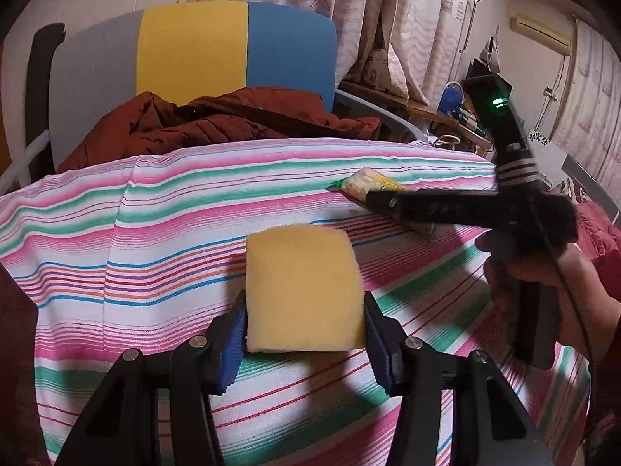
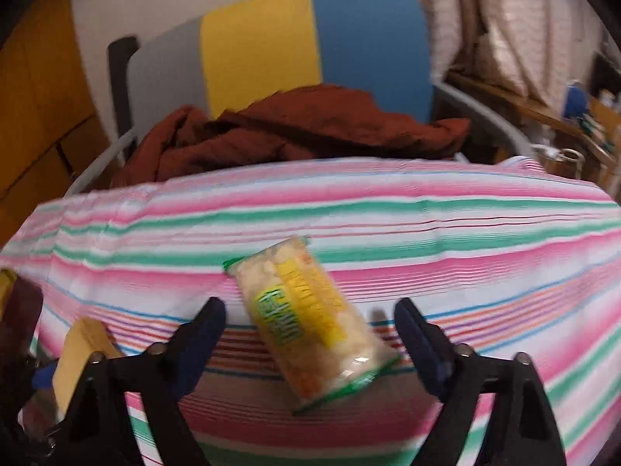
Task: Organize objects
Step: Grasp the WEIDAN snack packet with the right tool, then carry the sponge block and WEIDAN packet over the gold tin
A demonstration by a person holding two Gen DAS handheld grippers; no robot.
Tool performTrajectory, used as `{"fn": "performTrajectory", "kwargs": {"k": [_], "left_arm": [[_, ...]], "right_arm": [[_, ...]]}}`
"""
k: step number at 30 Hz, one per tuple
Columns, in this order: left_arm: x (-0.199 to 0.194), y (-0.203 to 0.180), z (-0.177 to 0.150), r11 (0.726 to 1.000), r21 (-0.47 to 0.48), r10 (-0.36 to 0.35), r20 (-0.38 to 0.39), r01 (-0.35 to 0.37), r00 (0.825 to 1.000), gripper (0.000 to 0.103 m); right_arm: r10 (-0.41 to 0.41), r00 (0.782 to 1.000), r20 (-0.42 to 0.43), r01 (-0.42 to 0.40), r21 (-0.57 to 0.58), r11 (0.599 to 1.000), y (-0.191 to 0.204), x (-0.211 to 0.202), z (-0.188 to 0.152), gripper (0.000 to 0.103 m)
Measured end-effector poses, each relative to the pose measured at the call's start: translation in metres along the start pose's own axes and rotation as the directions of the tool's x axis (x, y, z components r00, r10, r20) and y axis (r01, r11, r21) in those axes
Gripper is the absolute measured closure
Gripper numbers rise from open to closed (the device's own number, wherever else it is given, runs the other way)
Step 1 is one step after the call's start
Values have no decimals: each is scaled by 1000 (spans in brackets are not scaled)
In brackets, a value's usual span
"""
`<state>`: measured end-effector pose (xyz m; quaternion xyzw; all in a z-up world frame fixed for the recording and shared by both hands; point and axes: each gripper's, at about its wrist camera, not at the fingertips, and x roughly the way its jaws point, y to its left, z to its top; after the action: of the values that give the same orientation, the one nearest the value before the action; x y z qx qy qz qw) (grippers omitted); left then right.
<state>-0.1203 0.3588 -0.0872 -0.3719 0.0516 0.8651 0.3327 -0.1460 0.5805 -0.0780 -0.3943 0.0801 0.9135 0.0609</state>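
A yellow sponge (image 1: 304, 291) is gripped between the blue pads of my left gripper (image 1: 304, 326), just above the striped cloth (image 1: 155, 233). The sponge also shows at the left edge of the right wrist view (image 2: 79, 353). A clear snack packet (image 2: 310, 322) with yellow and green print lies on the cloth between the open fingers of my right gripper (image 2: 310, 314), which do not touch it. In the left wrist view the right gripper (image 1: 388, 204) reaches in from the right over the packet (image 1: 372, 182) and hides part of it.
A rust-brown jacket (image 1: 217, 120) is bunched at the far edge of the cloth. Behind it stands a chair back (image 1: 194, 46) in grey, yellow and blue. A cluttered wooden shelf (image 1: 446, 112) and curtains are at the right.
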Motion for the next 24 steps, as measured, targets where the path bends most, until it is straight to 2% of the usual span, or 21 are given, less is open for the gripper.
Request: {"fn": "performTrajectory", "kwargs": {"k": [2, 4, 6, 7, 16, 24], "left_arm": [[0, 0, 0, 1000, 1, 0, 1, 0, 1000, 49], [0, 0, 0, 1000, 0, -1, 1, 1, 1000, 49], [0, 0, 0, 1000, 0, -1, 1, 1, 1000, 49], [1, 0, 0, 1000, 0, -2, 1, 2, 1000, 49], [-1, -1, 0, 1000, 9, 9, 5, -9, 1000, 49], [-27, -3, -6, 999, 27, 31, 87, -33, 996, 49]], "right_arm": [[-28, 998, -50, 27, -24, 999, 4, 12, -2, 30], [-42, 998, -37, 40, -41, 998, 8, 11, -3, 39], [-52, 998, -24, 51, -49, 998, 9, 9, -5, 52], [-56, 998, -20, 55, -49, 997, 9, 7, -7, 53], [-94, 996, 7, 94, 5, 996, 26, -25, -34, 56], [-137, 988, 73, 126, 149, 981, 36, -72, -77, 56]]}}
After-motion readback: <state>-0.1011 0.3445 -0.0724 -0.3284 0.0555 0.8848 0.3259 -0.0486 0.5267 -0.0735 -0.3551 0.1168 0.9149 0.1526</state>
